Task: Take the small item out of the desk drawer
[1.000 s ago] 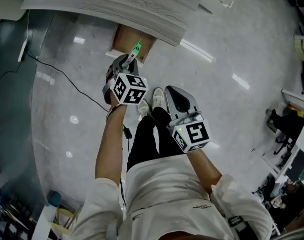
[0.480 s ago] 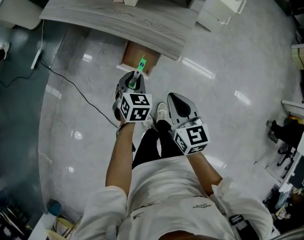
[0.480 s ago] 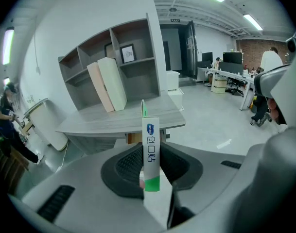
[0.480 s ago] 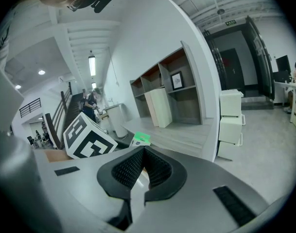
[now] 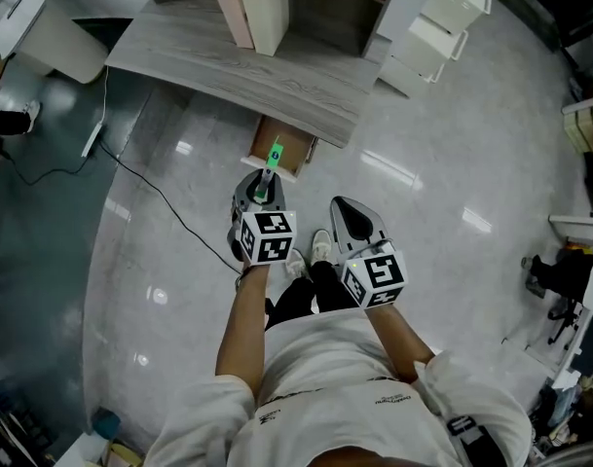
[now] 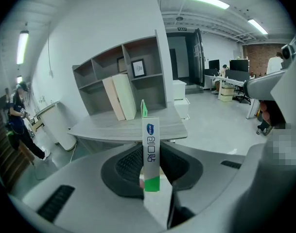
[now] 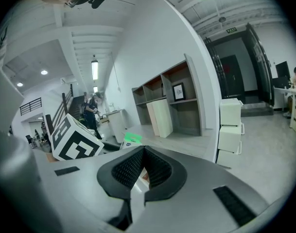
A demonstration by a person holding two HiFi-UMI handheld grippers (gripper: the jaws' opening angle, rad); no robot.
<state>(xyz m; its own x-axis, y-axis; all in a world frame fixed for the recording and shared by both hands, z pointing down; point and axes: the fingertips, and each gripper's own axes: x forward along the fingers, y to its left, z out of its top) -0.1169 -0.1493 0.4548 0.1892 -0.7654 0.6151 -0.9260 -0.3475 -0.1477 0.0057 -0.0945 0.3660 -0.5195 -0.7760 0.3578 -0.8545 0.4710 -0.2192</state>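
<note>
The left gripper [image 6: 151, 170] has its jaws clamped on a slim white carton [image 6: 150, 147], which stands upright between the ribbed dark pads; the carton has a blue logo near its top, a green band at its lower end, and a green flap rising behind its top edge. In the head view this gripper is held out in front of the person's body, and the carton's green tip shows against the open drawer [image 5: 282, 150], a brown-lined box jutting from under the near edge of the grey wood-grain surface [image 5: 228, 64]; the carton is in the jaws, not lying in the drawer. The right gripper [image 7: 144, 153] is beside the left one, a little nearer the person; its jaws are together at the tips with nothing between them, and only a sliver of the scene shows through the gap lower down. From the right gripper view the left gripper's marker cube [image 7: 71, 141] sits at the left, with the carton's green end just past it. On the surface stands an open shelf unit [image 6: 119, 67] with a small framed picture [image 6: 138, 68] in one compartment; two tall flat file boxes [image 6: 119, 97], one pinkish and one cream, lean side by side in front of it. A white drawer cabinet [image 5: 440, 25] stands at the right end of the surface; a black cable [image 5: 152, 191] trails across the glossy pale floor [image 5: 452, 173]; the person's white shoes [image 5: 320, 246] show between the two grippers.
</note>
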